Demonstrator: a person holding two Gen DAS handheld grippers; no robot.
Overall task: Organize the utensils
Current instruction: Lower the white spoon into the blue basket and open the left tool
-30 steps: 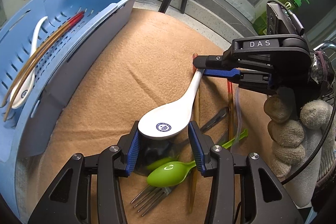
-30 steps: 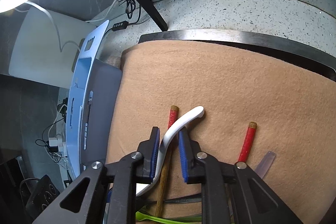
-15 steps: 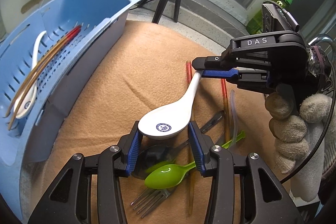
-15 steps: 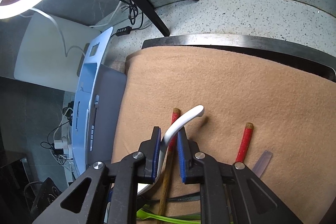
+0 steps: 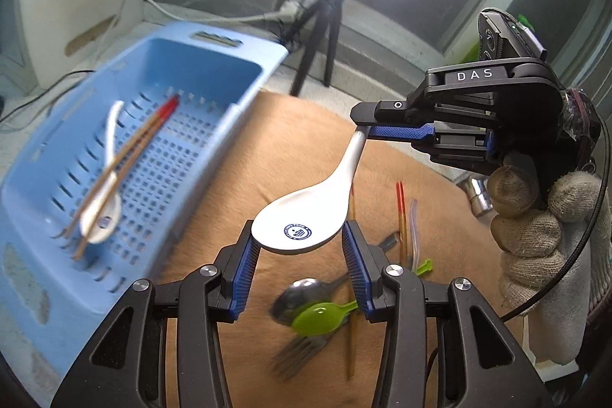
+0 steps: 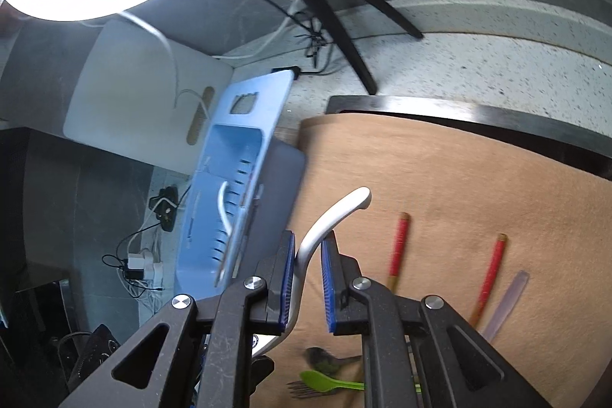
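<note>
A white ceramic spoon (image 5: 306, 217) hangs in the air above the tan mat (image 5: 290, 140). My left gripper (image 5: 301, 251) is shut on its bowl. My right gripper (image 6: 306, 270) is closed on the spoon's handle (image 6: 332, 217), and it also shows in the left wrist view (image 5: 397, 125), gripping the handle tip. The blue basket (image 5: 114, 155) on the left holds another white spoon (image 5: 103, 209) and red-tipped chopsticks (image 5: 134, 144).
On the mat below lie a green plastic spoon (image 5: 321, 316), a metal spoon (image 5: 302, 293), a fork (image 5: 298, 354), red-tipped chopsticks (image 6: 397, 243) and a clear straw (image 6: 505, 304). A ring light on a tripod (image 5: 325, 25) stands behind, on the speckled counter (image 6: 478, 64).
Both grippers have lifted the white spoon up off the mat together. The utensils left on the mat and the basket now look farther below.
</note>
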